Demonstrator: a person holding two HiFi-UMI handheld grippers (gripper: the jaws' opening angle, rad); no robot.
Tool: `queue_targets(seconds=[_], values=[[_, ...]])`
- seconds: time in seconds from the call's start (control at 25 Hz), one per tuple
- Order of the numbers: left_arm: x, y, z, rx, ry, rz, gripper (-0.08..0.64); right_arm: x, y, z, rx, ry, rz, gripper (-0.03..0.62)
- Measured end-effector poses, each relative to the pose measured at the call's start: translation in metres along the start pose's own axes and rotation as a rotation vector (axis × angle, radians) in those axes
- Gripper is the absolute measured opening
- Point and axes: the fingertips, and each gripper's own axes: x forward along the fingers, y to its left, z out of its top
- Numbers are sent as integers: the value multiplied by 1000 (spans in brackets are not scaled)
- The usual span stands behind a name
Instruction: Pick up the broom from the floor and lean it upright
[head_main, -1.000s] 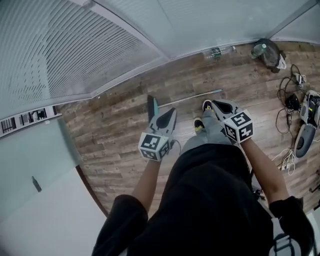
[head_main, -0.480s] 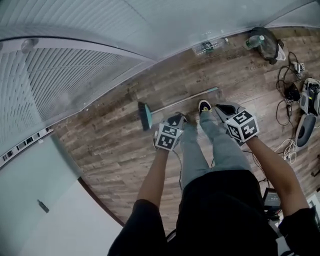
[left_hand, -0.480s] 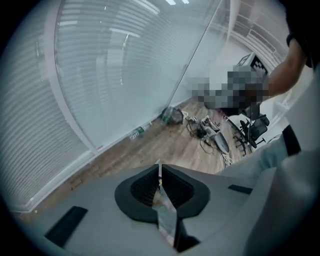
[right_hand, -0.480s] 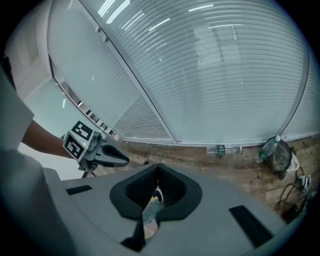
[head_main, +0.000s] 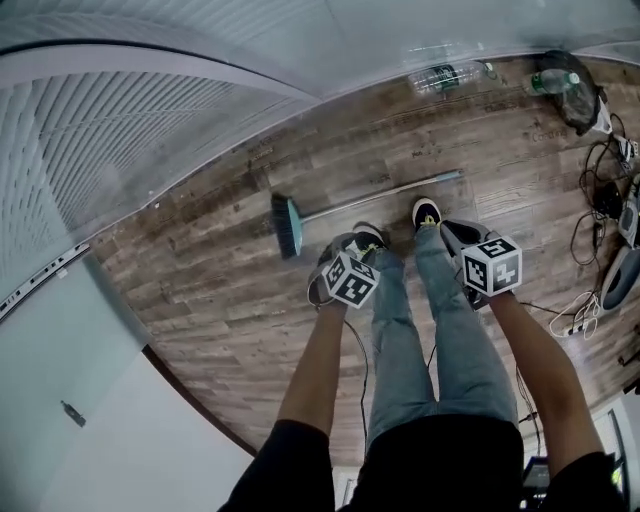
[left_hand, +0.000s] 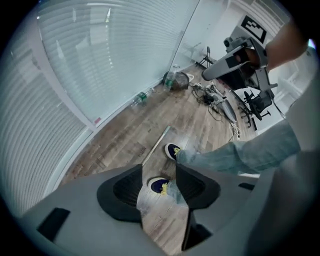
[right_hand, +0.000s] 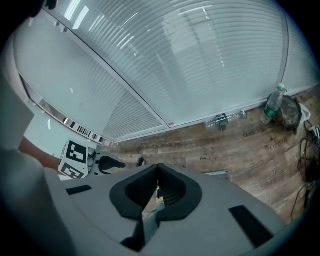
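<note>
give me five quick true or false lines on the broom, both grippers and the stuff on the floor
1. The broom lies flat on the wood floor. True.
2. The left gripper is clamped on the broom's handle. False: its jaws are opening with nothing gripped, and the broom is untouched.
3. The right gripper has its jaws together. True.
4. The broom's head points toward the cables. False: the head is at the opposite end, away from them.
5. A clear bottle lies on its side near the wall. True.
</note>
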Motion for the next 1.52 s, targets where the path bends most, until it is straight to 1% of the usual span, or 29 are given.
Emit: queue_targets(seconds=[0.04,0.08,0.2,0.28,0.4,0.56,0.72,0.8,0.88,0.92,1.0,1.08,1.2,1.24,1.28,1.32,1.36,1.48,1.52], values=[[15,8,-9,-11,9,5,201,15,-5,-8,29,3,-12,16],[28,16,-18,-14,13,17,201,29,-11,-19,59,7,-24,16],[72,45,-44,3,25,65,201,76,-26,-52,123,16,-46,17],[107,64,-57,27,37,96,201,109,-40,-70,132,23,-43,17],[160,86,-70,86,55,135,201,162,-67,-99,146,47,-40,17],[228,96,-85,132,56,144,201,216,-94,-121,203,57,-49,17],[300,104,-93,166,53,135,201,259,-117,-137,209,47,-39,17],[334,107,-97,200,63,133,201,276,-129,-146,215,52,-36,17],[361,112,-98,227,74,148,201,289,-143,-153,226,53,-40,17],[372,115,-98,227,77,154,201,294,-149,-156,234,50,-44,17],[390,117,-99,237,94,151,199,302,-159,-161,255,43,-52,17],[404,117,-105,293,128,154,192,307,-165,-166,274,39,-56,17],[419,119,-107,386,167,170,151,310,-173,-170,283,24,-70,17],[423,119,-108,401,179,164,137,309,-175,-172,294,18,-75,17],[424,119,-108,402,190,153,137,309,-176,-174,306,16,-76,17],[424,120,-108,396,194,143,137,310,-176,-175,314,14,-76,17],[423,121,-107,398,194,137,122,311,-175,-175,317,12,-76,17],[417,120,-104,474,172,145,91,311,-175,-170,317,-3,-87,17],[413,118,-100,484,154,149,89,310,-176,-166,316,-12,-94,17]])
